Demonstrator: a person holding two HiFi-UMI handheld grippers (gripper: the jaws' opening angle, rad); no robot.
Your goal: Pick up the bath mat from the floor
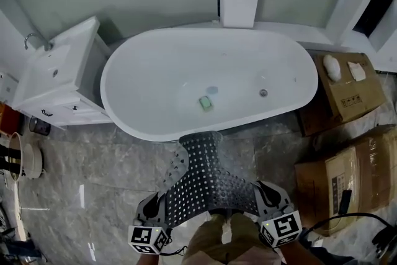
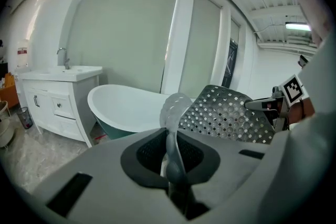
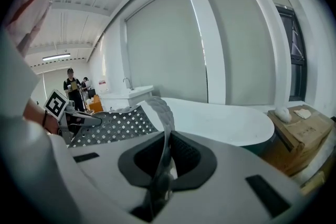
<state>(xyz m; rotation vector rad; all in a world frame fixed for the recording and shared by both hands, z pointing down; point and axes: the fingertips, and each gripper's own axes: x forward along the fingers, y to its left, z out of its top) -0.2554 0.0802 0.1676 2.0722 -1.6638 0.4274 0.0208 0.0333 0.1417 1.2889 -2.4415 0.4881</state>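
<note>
1. Grey perforated bath mat [image 1: 201, 180] hangs stretched between our two grippers, its far end near the front rim of the white bathtub [image 1: 155, 65].
2. Our left gripper [image 1: 158, 203] is clamped on the mat's left corner.
3. Our right gripper [image 1: 263, 194] pinches its right corner.

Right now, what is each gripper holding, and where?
The grey perforated rubber bath mat: left gripper clamps its left edge, right gripper its right edge.

The grey marbled floor [image 1: 111, 164] bears a white bathtub [image 1: 155, 71] and vanity cabinet [image 1: 68, 71]. Cardboard boxes [image 1: 338, 183] sit at its right.
</note>
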